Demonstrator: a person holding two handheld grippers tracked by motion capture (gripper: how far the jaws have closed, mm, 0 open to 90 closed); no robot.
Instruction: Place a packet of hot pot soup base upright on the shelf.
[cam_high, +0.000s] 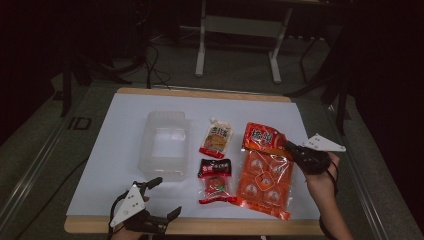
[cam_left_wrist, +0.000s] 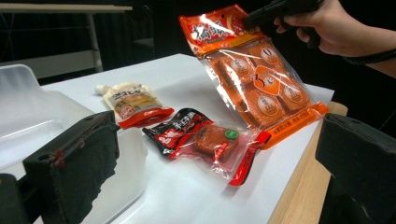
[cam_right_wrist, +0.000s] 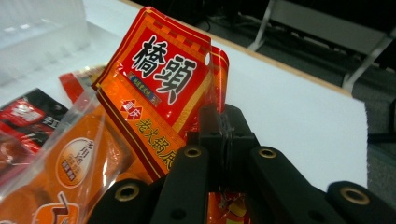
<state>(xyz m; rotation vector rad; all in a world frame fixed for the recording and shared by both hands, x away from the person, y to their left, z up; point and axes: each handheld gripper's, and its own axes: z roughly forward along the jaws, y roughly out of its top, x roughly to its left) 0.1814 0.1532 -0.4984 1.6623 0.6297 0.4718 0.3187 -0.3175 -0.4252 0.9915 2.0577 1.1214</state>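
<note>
Nearest the high camera, the left claw (cam_high: 160, 197) rested at the front edge of the surface (cam_high: 125, 125), its jaws spread wide apart with nothing between them; in the left claw's own view the two black jaws stood far apart at either side of the frame. Just beyond it sat a clear plastic container (cam_high: 165, 142), standing on the white sheet.

Across the surface, the right claw (cam_high: 290, 146) was clenched on the top red header of an orange multi-pack pouch (cam_high: 264, 172). The right claw's own view showed the jaws pinched tight on the header's edge, beside the large printed characters. Seen from the left claw's view, the pouch (cam_left_wrist: 259, 79) hung tilted from that grip, its upper end lifted clear and its lower edge down near the surface, close to the right edge of the white sheet.

Between container and pouch lay two smaller packets: a cream sauce pouch with a red base (cam_high: 217, 138) farther back, and a black-and-red snack packet (cam_high: 216, 181) nearer the front, just beside the orange pouch.
</note>
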